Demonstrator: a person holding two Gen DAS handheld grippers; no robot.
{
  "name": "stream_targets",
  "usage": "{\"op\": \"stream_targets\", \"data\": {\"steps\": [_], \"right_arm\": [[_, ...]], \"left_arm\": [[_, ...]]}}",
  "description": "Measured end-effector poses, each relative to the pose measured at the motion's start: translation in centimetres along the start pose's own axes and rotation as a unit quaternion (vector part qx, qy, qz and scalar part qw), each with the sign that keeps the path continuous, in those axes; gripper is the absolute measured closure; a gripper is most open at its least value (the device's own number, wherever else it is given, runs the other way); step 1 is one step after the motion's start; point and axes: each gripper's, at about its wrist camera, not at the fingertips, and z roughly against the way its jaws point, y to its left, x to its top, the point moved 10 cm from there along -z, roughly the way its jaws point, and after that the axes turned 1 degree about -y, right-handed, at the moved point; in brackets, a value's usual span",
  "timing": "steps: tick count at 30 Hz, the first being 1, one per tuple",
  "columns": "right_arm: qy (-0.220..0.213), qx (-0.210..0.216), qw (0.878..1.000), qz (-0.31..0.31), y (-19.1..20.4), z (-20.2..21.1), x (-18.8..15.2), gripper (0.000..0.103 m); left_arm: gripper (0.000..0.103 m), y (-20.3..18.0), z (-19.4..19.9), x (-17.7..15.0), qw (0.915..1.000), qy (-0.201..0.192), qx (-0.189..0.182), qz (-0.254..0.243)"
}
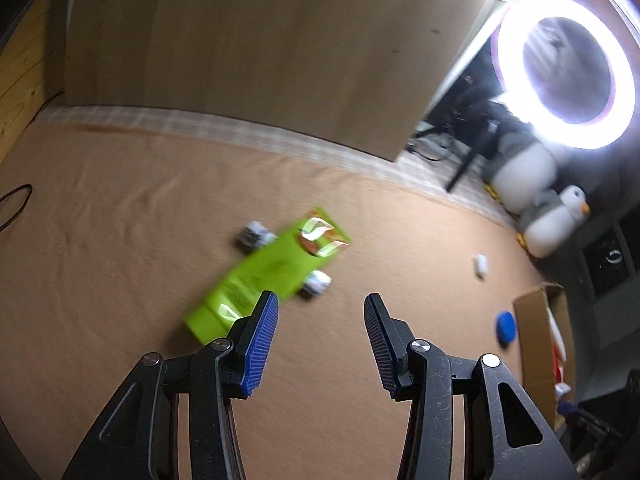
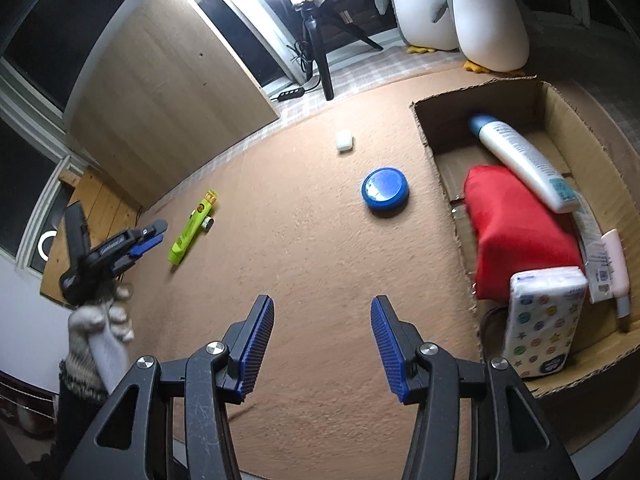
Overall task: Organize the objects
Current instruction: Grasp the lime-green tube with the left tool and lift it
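Note:
A lime green packet [image 1: 264, 276] lies on the tan cloth, partly over two small white-and-black items [image 1: 253, 235] [image 1: 318, 282]. My left gripper [image 1: 320, 308] is open and empty, just short of the packet's near end. It also shows in the right wrist view [image 2: 146, 246], near the packet [image 2: 192, 232]. My right gripper [image 2: 322, 312] is open and empty above bare cloth. A blue round tin [image 2: 385, 190] and a small white case [image 2: 344, 140] lie ahead of it. The cardboard box [image 2: 440, 136] at the right holds a red pouch [image 2: 520, 232], a white bottle [image 2: 520, 160], a tissue pack [image 2: 544, 328] and a pink tube [image 2: 616, 264].
A wooden panel [image 2: 168, 96] stands at the back left. A ring light [image 1: 568, 68] on a tripod [image 2: 320, 60] and two plush penguins [image 2: 488, 16] stand behind the cloth. A power strip [image 2: 290, 94] lies by the tripod. The box [image 1: 536, 328], tin [image 1: 506, 328] and case [image 1: 481, 265] show in the left wrist view.

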Motion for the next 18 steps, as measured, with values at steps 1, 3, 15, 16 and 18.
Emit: {"op": "stream_targets", "data": {"steps": [1,3,15,16,18], "right_arm": [[0.000,0.000,1.000,-0.001,0.1,-0.1,-0.1,0.056],[0.000,-0.001,1.000,-0.006,0.1,-0.1,-0.3,0.056],[0.003,-0.008,1.000,-0.021,-0.6,-0.3,-0.9,0.056],[0.006,-0.007,1.000,-0.021,-0.5,-0.3,-1.0,0.056],[0.010,-0.007,1.000,-0.019,-0.5,-0.4,-1.2,0.056]], "left_arm": [[0.055,0.7,-0.4,0.3,1.0000,0.002,0.003,0.003],[0.056,1.8,-1.0,0.7,0.9999,0.005,0.013,0.005],[0.058,4.5,-4.6,1.7,0.9989,0.038,0.004,0.028],[0.059,4.6,-4.8,1.7,0.9988,0.040,0.002,0.028],[0.061,4.6,-5.1,1.6,0.9986,0.045,0.000,0.027]]}}
